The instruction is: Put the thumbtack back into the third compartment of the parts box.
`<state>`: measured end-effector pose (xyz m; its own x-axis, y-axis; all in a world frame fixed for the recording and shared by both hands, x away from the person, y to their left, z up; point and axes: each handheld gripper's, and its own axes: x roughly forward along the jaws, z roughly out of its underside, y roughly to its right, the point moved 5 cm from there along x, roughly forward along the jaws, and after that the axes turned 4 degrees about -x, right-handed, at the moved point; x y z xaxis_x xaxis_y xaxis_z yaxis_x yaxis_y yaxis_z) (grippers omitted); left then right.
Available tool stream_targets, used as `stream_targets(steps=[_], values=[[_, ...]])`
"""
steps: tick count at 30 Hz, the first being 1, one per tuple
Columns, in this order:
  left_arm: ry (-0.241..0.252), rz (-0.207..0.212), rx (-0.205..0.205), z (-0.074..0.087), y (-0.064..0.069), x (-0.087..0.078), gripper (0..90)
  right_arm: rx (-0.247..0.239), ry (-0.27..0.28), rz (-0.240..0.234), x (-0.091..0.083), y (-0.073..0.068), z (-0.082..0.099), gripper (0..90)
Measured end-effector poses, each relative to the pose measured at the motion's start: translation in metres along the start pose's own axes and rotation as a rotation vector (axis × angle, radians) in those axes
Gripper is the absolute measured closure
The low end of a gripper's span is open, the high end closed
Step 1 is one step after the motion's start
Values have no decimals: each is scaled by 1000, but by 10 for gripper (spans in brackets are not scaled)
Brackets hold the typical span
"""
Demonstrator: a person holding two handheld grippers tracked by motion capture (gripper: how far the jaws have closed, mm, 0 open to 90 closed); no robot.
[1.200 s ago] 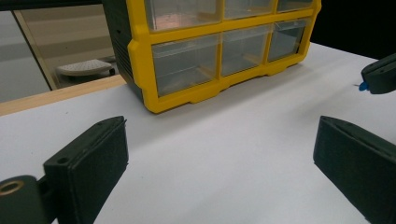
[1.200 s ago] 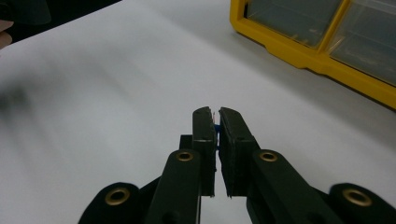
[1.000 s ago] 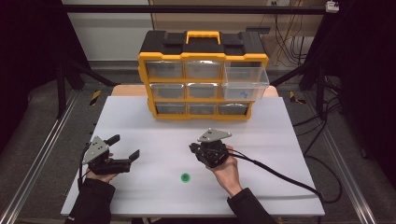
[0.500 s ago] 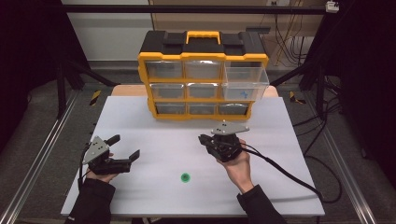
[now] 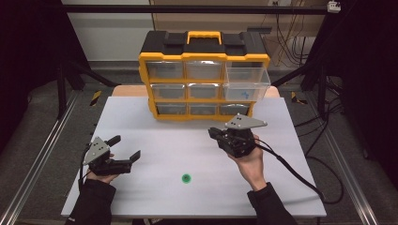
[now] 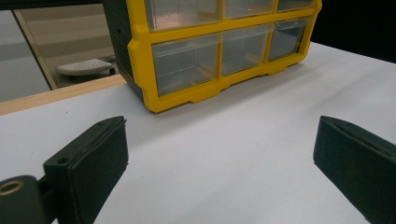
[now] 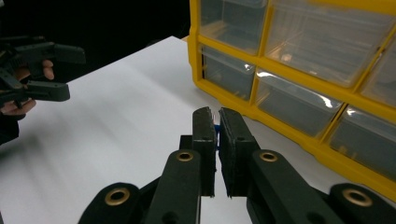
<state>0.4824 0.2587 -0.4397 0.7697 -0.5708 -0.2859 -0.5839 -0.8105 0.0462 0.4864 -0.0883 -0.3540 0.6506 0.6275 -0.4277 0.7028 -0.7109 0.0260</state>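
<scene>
A yellow and black drawer cabinet with clear drawers stands at the table's far side. Its right-hand drawer is pulled out, and a small blue piece lies inside. My right gripper hovers in front of the cabinet's bottom row, shut on a small blue piece that peeks out between the pads. My left gripper rests low at the table's left with its jaws wide open and nothing between them. In the left gripper view, the left gripper faces the cabinet.
A small green dot marks the white table near its front middle. The right gripper's cable trails off to the right. The left gripper appears far off in the right gripper view. Dark frame posts stand on either side.
My right gripper has risen and moved away from the table's middle toward the cabinet, still shut on the blue piece. The left gripper has stayed put.
</scene>
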Motion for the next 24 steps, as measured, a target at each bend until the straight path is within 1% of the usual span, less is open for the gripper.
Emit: stream_targets(steps=[4,10,17,24], values=[[-4,1,-1,1,1,1,24,1,22,16,-11,6,-7,853],[-2,0,-3,1,0,1,24,-4,52,24,-26,14,-19,854],[0,0,-4,0,0,0,24,-15,76,54,-41,22,-33,854],[0,1,-2,0,0,0,24,-15,99,82,-54,32,-46,854]])
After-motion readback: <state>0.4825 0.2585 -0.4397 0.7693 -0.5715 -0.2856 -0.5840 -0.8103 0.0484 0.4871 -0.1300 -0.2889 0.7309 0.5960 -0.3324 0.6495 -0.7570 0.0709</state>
